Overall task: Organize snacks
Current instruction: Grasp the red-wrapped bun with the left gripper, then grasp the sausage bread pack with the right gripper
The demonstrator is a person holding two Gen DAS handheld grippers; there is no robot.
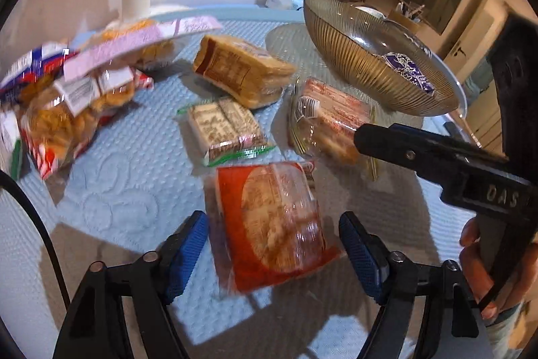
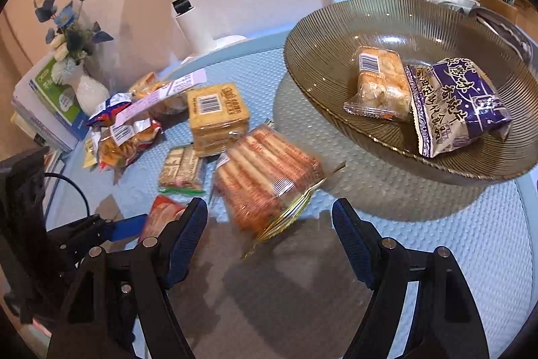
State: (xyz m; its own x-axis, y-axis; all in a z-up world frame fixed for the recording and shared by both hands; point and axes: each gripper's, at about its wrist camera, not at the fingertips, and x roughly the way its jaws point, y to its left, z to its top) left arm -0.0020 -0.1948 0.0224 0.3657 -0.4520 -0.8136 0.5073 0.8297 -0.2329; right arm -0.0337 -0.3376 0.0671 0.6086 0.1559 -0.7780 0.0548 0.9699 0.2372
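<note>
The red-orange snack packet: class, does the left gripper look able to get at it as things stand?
Probably yes: the red-orange snack packet lies uncovered on the table, between the open left gripper's fingers, with nothing in the way.

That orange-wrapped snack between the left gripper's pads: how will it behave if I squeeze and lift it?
The orange-wrapped snack has glossy, crinkled film, so the blue pads may slip a little. It looks small and flat, probably light. The round cake or cracker visible through the window could crack under a hard squeeze.

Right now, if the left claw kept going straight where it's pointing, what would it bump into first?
Most likely the red snack packet. It lies on the table right between the left claw's open blue pads, which don't seem to touch it yet. The exact gap is hard to judge.
</note>
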